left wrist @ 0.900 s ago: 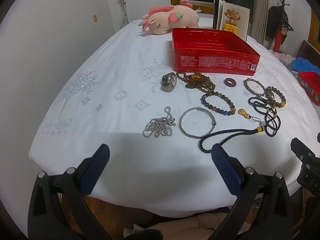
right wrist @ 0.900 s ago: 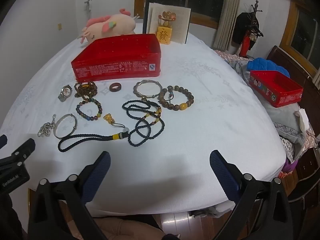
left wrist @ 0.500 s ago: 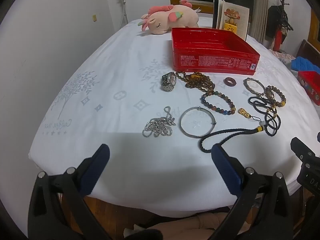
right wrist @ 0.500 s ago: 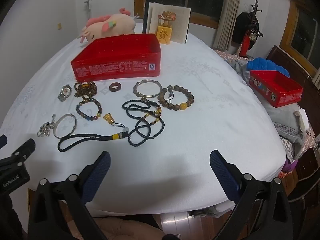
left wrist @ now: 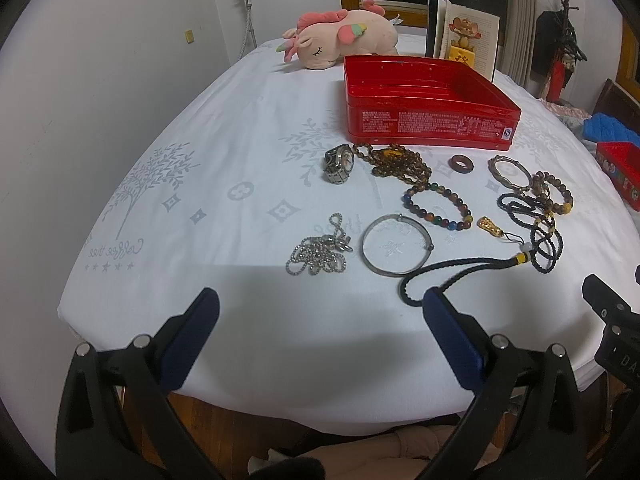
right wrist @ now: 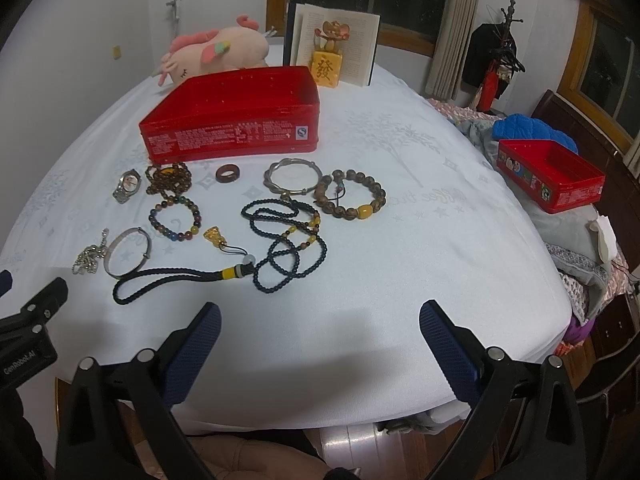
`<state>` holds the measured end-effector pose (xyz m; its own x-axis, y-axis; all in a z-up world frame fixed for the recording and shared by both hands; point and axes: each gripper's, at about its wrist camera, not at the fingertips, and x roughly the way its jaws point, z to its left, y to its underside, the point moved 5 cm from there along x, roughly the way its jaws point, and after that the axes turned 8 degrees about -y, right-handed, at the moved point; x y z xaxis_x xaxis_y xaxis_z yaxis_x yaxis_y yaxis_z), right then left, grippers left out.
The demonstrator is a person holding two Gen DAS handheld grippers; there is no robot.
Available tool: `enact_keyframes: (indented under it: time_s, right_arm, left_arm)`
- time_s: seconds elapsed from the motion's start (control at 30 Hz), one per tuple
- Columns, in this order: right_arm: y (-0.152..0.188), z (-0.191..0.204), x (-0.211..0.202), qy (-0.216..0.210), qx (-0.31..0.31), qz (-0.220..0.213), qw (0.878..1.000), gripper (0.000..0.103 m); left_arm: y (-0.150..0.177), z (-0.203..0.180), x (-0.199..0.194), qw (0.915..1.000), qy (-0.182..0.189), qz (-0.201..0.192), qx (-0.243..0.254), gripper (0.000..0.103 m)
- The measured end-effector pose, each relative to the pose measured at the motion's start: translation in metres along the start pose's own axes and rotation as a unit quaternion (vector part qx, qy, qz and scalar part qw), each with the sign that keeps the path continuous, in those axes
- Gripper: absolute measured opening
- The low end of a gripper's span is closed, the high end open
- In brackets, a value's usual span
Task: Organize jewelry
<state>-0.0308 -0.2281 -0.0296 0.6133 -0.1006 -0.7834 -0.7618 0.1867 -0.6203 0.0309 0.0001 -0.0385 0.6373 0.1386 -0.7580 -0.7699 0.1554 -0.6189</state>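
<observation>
Several pieces of jewelry lie on the white tablecloth (left wrist: 200,216) in front of an open red tin (left wrist: 424,100) (right wrist: 236,120): a watch (left wrist: 339,164), a brown bead necklace (left wrist: 400,164), a coloured bead bracelet (left wrist: 438,208), a silver bangle (left wrist: 396,245), a silver chain (left wrist: 320,252), a black cord with a gold pendant (right wrist: 180,276), black beads (right wrist: 288,240), a wooden bead bracelet (right wrist: 352,196). My left gripper (left wrist: 320,308) and right gripper (right wrist: 320,320) hover open and empty over the table's near edge, short of the jewelry.
A pink plush toy (left wrist: 344,38), an open book (right wrist: 332,36) and a yellow figurine (right wrist: 326,66) stand behind the tin. A smaller red tin (right wrist: 552,176) sits on cloth at the right. The other gripper's body shows at each view's side.
</observation>
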Motion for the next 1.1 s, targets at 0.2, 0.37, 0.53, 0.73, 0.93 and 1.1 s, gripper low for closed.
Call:
enact_keyframes:
  time_s: [0.2,0.37,0.53,0.73,0.93,1.1]
  right_arm:
    - [-0.0002,-0.0001,0.0002,0.0,0.001,0.001,1.0,0.1]
    - [-0.0003,-0.0004,0.0001,0.0,0.0,0.001,1.0,0.1]
    - [-0.0002,-0.001,0.0,0.0,0.0,0.0,1.0,0.1]
    - [-0.001,-0.0009,0.0004,0.0,0.0,0.001,1.0,0.1]
    - [0.0001,-0.0007,0.0001,-0.001,0.0,0.0,1.0,0.1]
    - [0.0009,-0.0007,0.0,0.0,0.0,0.001,1.0,0.1]
  left_arm:
    - [0.0001,-0.0001,0.0001,1.0,0.0,0.0,0.0,0.101]
    - [0.0,-0.0001,0.0001,1.0,0.0,0.0,0.0,0.101]
    - [0.0,-0.0002,0.0001,1.0,0.0,0.0,0.001,0.101]
    - [0.0,-0.0002,0.0001,1.0,-0.001,0.0,0.001,0.101]
    - [0.0,-0.0002,0.0001,1.0,-0.001,0.0,0.001,0.101]
    - [0.0,-0.0002,0.0001,1.0,-0.001,0.0,0.001,0.101]
